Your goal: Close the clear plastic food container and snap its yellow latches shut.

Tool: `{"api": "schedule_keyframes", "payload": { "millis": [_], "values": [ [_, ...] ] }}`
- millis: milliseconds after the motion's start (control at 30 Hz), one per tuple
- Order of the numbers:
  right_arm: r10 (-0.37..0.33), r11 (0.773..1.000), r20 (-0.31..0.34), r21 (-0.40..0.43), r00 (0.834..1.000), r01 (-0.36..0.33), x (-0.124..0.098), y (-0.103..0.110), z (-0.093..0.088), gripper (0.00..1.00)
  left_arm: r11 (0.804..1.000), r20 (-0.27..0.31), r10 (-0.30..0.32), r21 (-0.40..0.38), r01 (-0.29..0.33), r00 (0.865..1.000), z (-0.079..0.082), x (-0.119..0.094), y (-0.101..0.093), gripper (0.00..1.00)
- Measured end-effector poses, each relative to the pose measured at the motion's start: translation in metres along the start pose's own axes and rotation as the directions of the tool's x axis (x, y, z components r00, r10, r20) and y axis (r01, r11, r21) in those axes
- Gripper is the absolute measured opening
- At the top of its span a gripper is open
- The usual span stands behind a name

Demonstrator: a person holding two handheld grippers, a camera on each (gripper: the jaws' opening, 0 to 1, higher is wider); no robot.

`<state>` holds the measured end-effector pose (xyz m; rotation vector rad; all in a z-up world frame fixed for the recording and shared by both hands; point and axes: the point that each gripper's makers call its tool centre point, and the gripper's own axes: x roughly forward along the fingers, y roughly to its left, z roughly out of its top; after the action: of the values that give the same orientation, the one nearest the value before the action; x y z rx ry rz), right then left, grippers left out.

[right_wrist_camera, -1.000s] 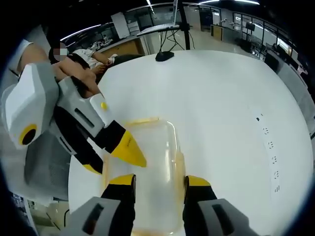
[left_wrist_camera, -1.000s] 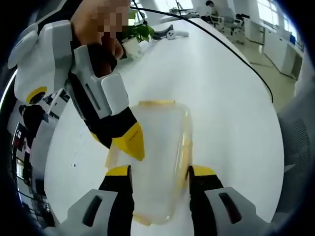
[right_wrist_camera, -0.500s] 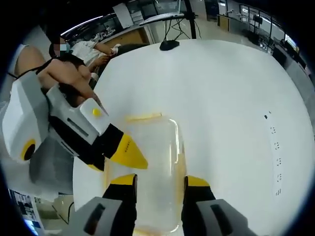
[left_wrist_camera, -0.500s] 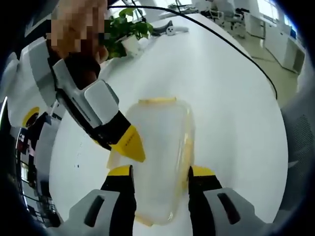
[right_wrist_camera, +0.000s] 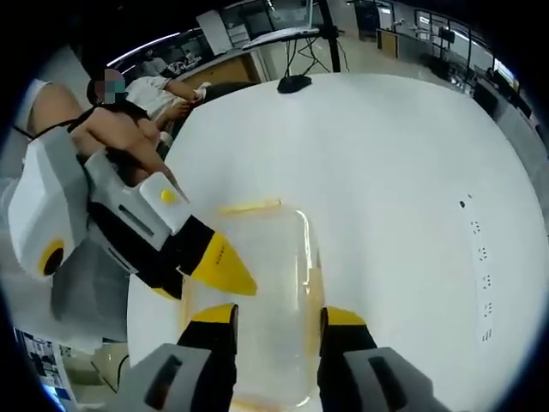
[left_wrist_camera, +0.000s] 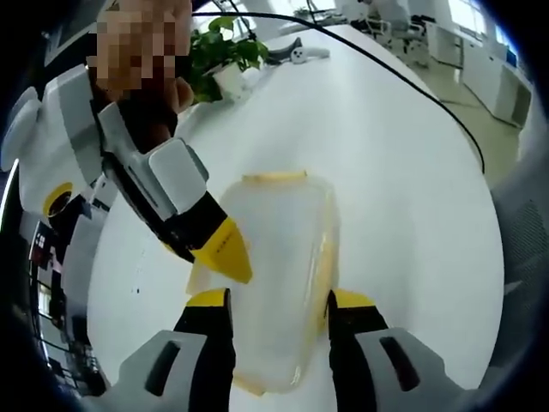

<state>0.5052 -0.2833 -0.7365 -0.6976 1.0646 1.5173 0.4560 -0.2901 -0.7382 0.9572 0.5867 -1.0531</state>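
Left gripper view, nearest item: our left gripper (left_wrist_camera: 279,305), jaws apart and straddling the near end of the clear plastic food container (left_wrist_camera: 279,257) on the white desk (left_wrist_camera: 386,154), we judge to steady it while the other gripper's (left_wrist_camera: 225,253) yellow tip bears on its long edge. Right gripper view: right gripper (right_wrist_camera: 273,322) likewise spread astride the container (right_wrist_camera: 262,283), lid seemingly down, yellow latch (right_wrist_camera: 249,206) at the far end; we read no writing or brand.

White claw (left_wrist_camera: 279,319) bodies, black jaws with yellow tips
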Motion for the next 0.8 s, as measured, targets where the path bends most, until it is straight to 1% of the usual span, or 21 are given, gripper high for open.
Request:
{"api": "schedule_keyframes", "payload": {
  "millis": [33, 300, 400, 500, 600, 633, 667, 733, 800],
  "values": [
    [-0.002, 1.000, 0.007, -0.023, 1.000, 0.003, -0.0006, 0.0006, -0.0003, 0.34, 1.000, -0.001, 0.000, -0.004, 0.000, 1.000, -0.0001, 0.0001, 0.0008, 0.39],
    [-0.038, 0.998, 0.000, -0.050, 0.999, 0.038, -0.0014, 0.0039, 0.0025, 0.34, 1.000, -0.008, -0.003, 0.007, 0.003, 1.000, -0.0001, -0.0006, 0.0006, 0.40],
    [-0.057, 0.997, 0.010, -0.045, 0.998, 0.057, -0.0021, 0.0031, 0.0027, 0.35, 1.000, -0.001, -0.011, -0.013, 0.011, 1.000, 0.0008, -0.0012, 0.0008, 0.41],
    [-0.077, 0.997, 0.017, -0.032, 0.997, 0.077, -0.0033, 0.0036, 0.0028, 0.35, 1.000, -0.005, -0.010, -0.001, 0.010, 1.000, 0.0009, -0.0007, 0.0002, 0.42],
    [-0.097, 0.995, 0.027, -0.021, 0.995, 0.097, -0.0045, 0.0040, 0.0030, 0.35, 0.999, -0.002, -0.024, 0.026, 0.024, 1.000, 0.0003, -0.0011, 0.0007, 0.43],
    [-0.104, 0.994, 0.034, -0.028, 0.994, 0.105, -0.0053, 0.0045, 0.0031, 0.35, 0.998, 0.001, -0.035, 0.056, 0.035, 0.999, -0.0001, -0.0024, 0.0004, 0.43],
    [-0.109, 0.993, 0.040, -0.034, 0.993, 0.111, -0.0057, 0.0048, 0.0040, 0.34, 0.997, 0.002, -0.039, 0.070, 0.039, 0.999, -0.0005, -0.0035, 0.0004, 0.43],
    [-0.125, 0.992, 0.042, -0.032, 0.991, 0.126, -0.0073, 0.0045, 0.0044, 0.34, 0.997, 0.004, -0.042, 0.059, 0.042, 0.999, -0.0015, -0.0039, -0.0005, 0.44],
    [-0.132, 0.991, 0.060, -0.017, 0.989, 0.134, -0.0094, 0.0055, 0.0069, 0.38, 0.997, 0.001, -0.048, 0.053, 0.048, 0.999, -0.0027, -0.0049, -0.0026, 0.48]
  ]
}}
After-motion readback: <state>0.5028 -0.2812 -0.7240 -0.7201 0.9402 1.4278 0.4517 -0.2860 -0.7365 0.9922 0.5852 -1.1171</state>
